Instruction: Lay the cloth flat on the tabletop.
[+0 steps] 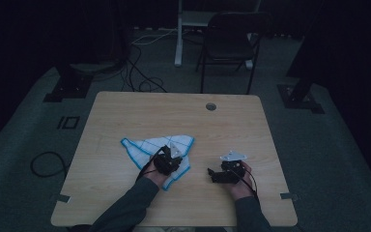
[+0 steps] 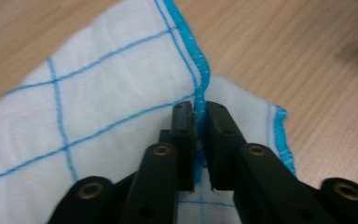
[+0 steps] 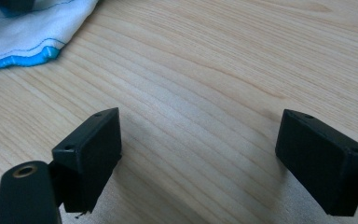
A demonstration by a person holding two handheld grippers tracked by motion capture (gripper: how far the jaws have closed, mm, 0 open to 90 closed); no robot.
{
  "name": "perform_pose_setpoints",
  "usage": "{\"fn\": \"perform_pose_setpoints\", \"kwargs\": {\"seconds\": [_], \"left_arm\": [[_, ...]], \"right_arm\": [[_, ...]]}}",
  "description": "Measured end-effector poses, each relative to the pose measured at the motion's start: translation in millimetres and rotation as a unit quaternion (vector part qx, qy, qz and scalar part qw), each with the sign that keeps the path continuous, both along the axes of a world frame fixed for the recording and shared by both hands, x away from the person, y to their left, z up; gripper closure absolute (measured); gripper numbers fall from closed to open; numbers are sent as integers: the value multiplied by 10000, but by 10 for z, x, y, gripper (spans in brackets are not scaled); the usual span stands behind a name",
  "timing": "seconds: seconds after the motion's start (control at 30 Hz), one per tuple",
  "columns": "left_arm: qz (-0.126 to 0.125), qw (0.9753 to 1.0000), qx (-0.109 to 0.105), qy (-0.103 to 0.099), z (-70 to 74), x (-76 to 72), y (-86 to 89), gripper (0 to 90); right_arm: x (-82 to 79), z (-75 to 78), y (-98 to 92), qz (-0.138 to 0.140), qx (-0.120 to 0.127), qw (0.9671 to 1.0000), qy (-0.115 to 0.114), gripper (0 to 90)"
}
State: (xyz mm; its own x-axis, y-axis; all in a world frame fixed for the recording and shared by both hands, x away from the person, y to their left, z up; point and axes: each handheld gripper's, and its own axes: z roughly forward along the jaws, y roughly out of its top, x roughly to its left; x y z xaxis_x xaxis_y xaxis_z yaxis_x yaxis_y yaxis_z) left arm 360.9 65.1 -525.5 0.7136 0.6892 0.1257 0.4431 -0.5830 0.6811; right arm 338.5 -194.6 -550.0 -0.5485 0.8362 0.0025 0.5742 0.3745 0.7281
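Our left gripper (image 2: 196,140) has its jaws pinched together on the blue stitched hem of the cloth (image 2: 98,116), and the grip is thin: in the left gripper view just the folded edge runs up between the pads, with the white, blue-checked body of the fabric spreading away to one side. We judge that this is where things could fail. A hem held so near its edge may slide out as soon as we lift or pull, especially if the cloth drags on the table (image 1: 125,203).

Seen from the high view, the cloth (image 1: 145,147) lies crumpled on the wood left of the table's middle, partly under that left gripper (image 1: 166,162), one corner reaching toward the far side. Bunched like this, it could come up folded over itself, not spread flat.

Our right gripper (image 3: 200,154) sits well apart with its jaws wide, holding nothing, over bare wood; a corner of the cloth (image 3: 28,32) shows at the upper left of its view. In the high view it rests low beside the right hand (image 1: 239,186). If we pull with the left alone, the free end will simply trail along the table.
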Motion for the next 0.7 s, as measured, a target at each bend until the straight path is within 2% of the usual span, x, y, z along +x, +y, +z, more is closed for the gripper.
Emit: {"fn": "perform_pose_setpoints", "kwargs": {"seconds": [0.17,0.33,0.4,0.6,0.7], "left_arm": [[163,9998,-64,-83,94,84,84,856],[396,9989,-154,-179,211,216,212,856],[491,9984,-130,-239,268,280,276,856],[781,9962,-116,-366,427,536,500,852],[946,9947,-195,-341,481,682,631,850]], "right_arm": [[0,0,1,-3,3,10000,2,144],[0,0,2,-8,7,10000,-1,144],[0,0,2,-11,8,10000,2,144],[0,1,0,-4,-2,10000,1,144],[0,1,1,-7,1,10000,6,143]]}}
